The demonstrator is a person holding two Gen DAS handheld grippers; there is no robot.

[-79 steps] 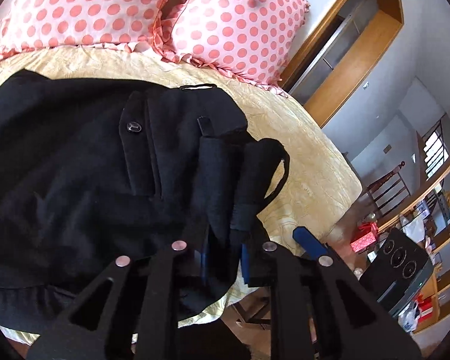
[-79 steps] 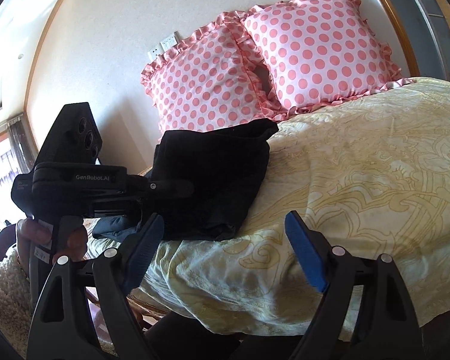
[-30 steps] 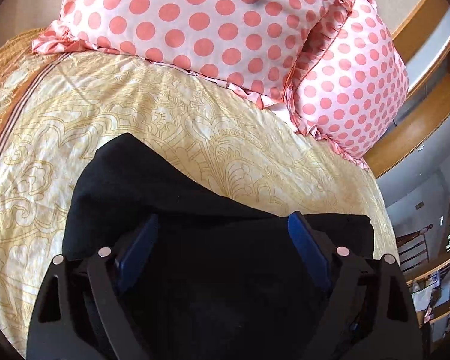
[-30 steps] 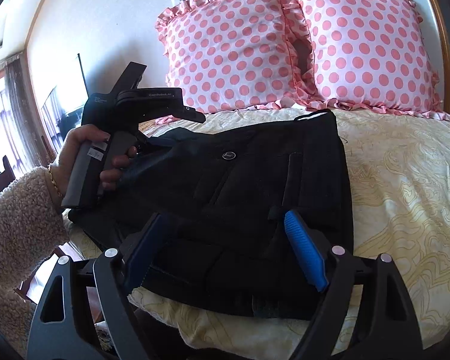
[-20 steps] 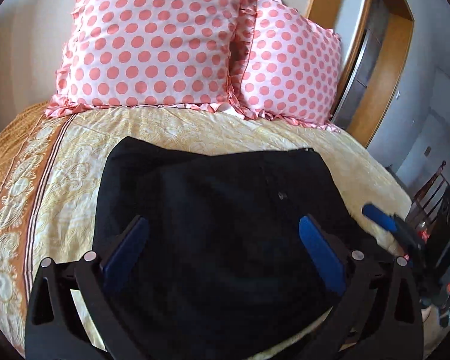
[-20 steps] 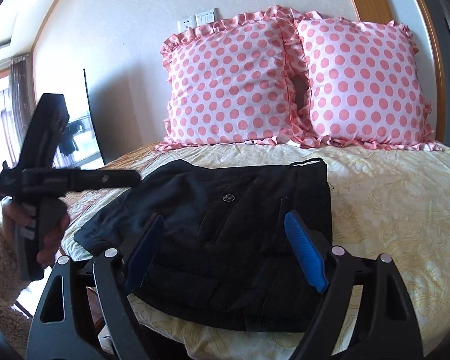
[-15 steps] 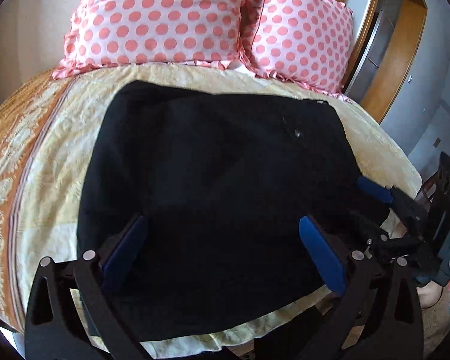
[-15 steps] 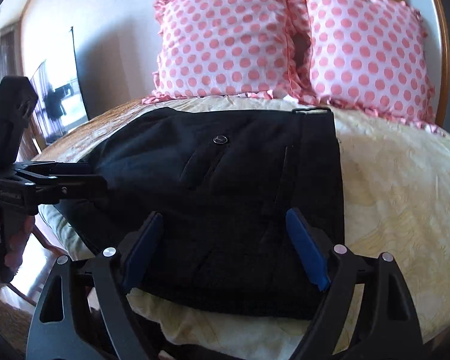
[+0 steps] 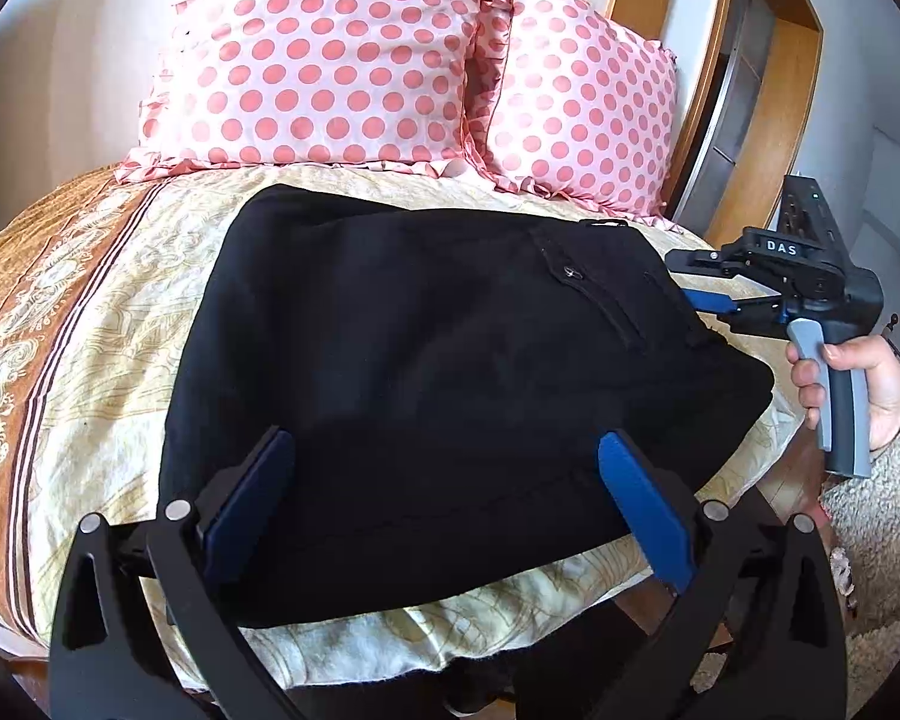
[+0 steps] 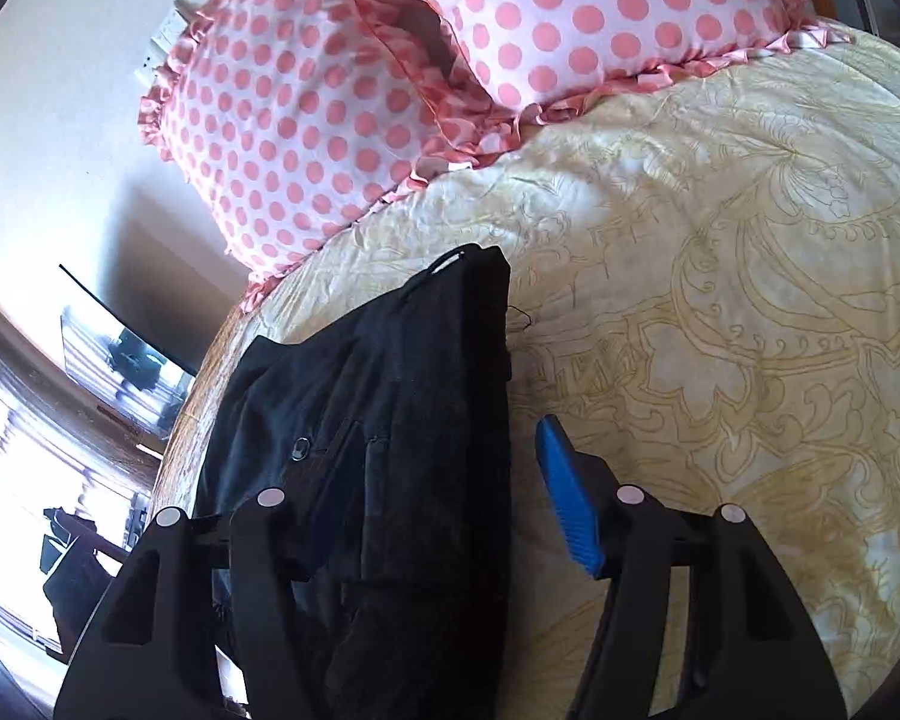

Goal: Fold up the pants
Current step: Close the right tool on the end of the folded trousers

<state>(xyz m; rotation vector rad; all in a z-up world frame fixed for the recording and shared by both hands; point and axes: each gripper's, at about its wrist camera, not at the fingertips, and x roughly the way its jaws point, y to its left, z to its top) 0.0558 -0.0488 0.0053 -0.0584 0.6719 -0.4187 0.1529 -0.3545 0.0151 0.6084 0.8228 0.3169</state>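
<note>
Now the folded black pants lie mid-frame on the bed below two pink dotted pillows. Left gripper hangs spread above them; right gripper, also spread, straddles their right-hand edge.

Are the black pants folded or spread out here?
Folded: the pants lie as one compact rectangle on the bedspread, no legs trailing.

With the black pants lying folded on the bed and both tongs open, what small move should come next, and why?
Probably slide the right tongs inward and close on the pants' waistband edge. They are open, straddling that edge beside the bedspread, holding nothing. The left tongs hover open over the near edge.
</note>
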